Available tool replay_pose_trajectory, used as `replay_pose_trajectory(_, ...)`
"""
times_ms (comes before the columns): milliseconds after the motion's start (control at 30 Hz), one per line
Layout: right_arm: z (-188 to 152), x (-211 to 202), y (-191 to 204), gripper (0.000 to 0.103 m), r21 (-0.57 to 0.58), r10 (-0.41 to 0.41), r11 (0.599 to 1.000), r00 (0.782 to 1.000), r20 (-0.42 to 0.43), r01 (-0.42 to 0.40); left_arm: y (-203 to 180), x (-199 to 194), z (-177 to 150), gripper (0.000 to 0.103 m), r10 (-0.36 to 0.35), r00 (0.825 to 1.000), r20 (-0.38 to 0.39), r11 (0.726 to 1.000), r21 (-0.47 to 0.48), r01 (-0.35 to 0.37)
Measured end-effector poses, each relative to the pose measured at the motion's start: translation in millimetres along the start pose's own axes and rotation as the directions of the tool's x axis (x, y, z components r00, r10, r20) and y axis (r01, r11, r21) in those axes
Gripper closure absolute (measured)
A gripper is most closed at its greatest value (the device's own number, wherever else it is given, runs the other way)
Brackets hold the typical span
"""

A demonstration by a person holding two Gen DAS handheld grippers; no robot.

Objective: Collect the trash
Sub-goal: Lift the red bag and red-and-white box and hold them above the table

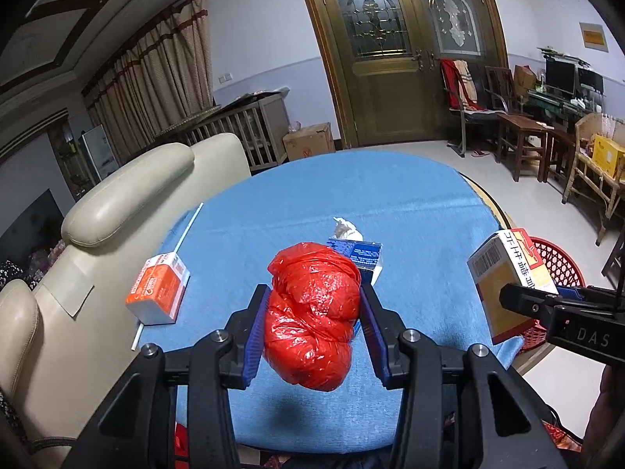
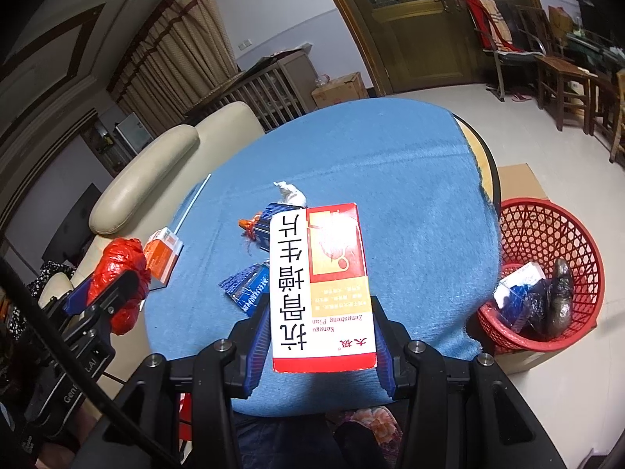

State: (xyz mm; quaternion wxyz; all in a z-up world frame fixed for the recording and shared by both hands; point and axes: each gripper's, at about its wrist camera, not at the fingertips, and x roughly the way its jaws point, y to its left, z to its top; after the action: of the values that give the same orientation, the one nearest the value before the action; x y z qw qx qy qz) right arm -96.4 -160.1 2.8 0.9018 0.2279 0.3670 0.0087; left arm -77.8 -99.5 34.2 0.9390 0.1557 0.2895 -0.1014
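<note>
Red plastic film, crumpled into a ball, fills the left claw point(image 1: 312, 326), whose blue pads press the bag point(image 1: 312, 316) from both sides and hold it clear of the blue-covered worktop point(image 1: 410, 203), apparently ready for carrying to the bin. Still lying on the cloth, from left to right, are an orange-and-white carton point(image 1: 158, 291) with a white straw point(image 1: 187, 230) beside it, a blue box point(image 1: 361, 254) and a white tissue wad point(image 1: 345, 228). Further right, the right claw point(image 2: 322, 332) is clamped on a red, white and yellow medicine box point(image 2: 320, 285); its label reads "Kanggu Zengsheng Pian" under large Chinese characters. Far right on the floor, the red mesh basket point(image 2: 547, 219) already holds some trash, so both loads probably belong there.
</note>
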Motion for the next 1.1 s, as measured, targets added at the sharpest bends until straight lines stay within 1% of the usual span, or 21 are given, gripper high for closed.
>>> replay_pose_trajectory(667, -4, 5, -38, 0.054, 0.092, 0.001, 0.996, 1.0, -0.028, 0.002, -27, 18, -4, 0.056, -0.028, 0.998, -0.058, 0.998, 0.05, 0.031)
replay_pose_trajectory(1100, -6, 6, -62, 0.054, 0.146, 0.008, 0.989, 0.999, -0.036, -0.003, -39, 26, -3, 0.056, -0.032, 0.996, -0.082, 0.995, 0.087, 0.039)
